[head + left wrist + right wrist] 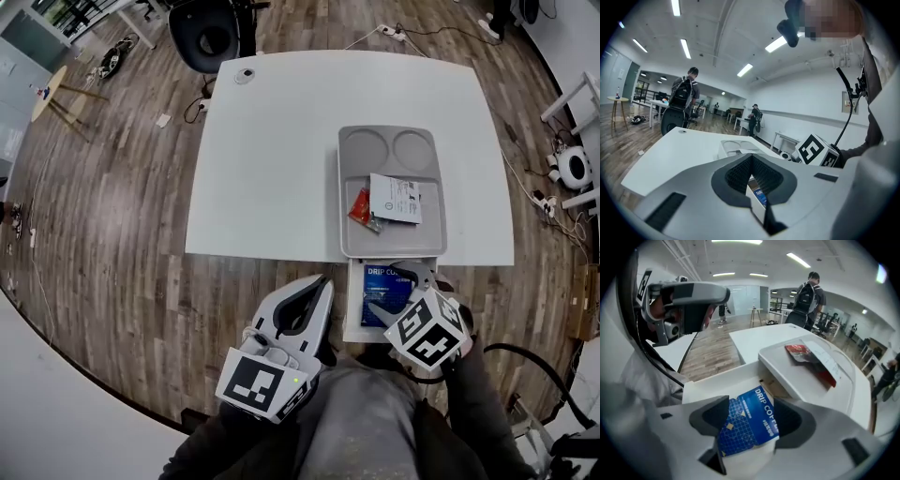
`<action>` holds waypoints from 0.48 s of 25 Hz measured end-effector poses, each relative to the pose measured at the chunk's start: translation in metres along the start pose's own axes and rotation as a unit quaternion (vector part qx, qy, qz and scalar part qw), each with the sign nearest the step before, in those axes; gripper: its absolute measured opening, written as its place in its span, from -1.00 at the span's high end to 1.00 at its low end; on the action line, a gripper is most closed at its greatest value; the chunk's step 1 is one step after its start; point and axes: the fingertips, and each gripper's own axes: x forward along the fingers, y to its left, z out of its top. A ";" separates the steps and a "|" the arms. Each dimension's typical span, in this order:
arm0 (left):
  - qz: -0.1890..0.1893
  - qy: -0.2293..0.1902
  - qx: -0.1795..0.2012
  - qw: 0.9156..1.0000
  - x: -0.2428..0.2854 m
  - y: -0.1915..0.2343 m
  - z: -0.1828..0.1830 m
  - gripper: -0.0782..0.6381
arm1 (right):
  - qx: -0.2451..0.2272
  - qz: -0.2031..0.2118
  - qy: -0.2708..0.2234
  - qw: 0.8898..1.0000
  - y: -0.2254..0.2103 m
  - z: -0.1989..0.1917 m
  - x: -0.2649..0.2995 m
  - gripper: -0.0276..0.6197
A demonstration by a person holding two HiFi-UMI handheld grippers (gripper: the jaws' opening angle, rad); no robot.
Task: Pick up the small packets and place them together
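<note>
A blue drip-coffee packet (384,284) (747,425) lies in a white open box (353,323) (717,380) at the table's near edge. My right gripper (394,292) (752,420) points down into the box, open, and the packet shows between its wide jaws without being pressed. On the grey tray (352,187) (787,369) just beyond lie a red packet (360,206) (799,351) and a white packet (396,199) (832,364), overlapping. My left gripper (319,286) (751,161) hangs in front of the table, left of the box, shut and empty.
The white table (272,159) carries a small round disc (245,75) at its far left corner. A black chair (204,36) stands behind it, a wooden stool (52,92) at far left. Cables and white furniture (572,169) are to the right. People stand in the background.
</note>
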 end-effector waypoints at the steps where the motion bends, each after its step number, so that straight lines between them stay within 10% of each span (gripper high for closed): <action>1: 0.003 0.001 -0.002 1.000 -0.001 0.005 -0.002 0.79 | -0.008 -0.001 0.013 1.000 0.001 0.000 0.005 0.02; 12: 0.006 0.005 -0.026 1.000 0.013 0.033 -0.008 0.79 | -0.029 0.030 0.091 0.995 0.010 -0.007 0.034 -0.05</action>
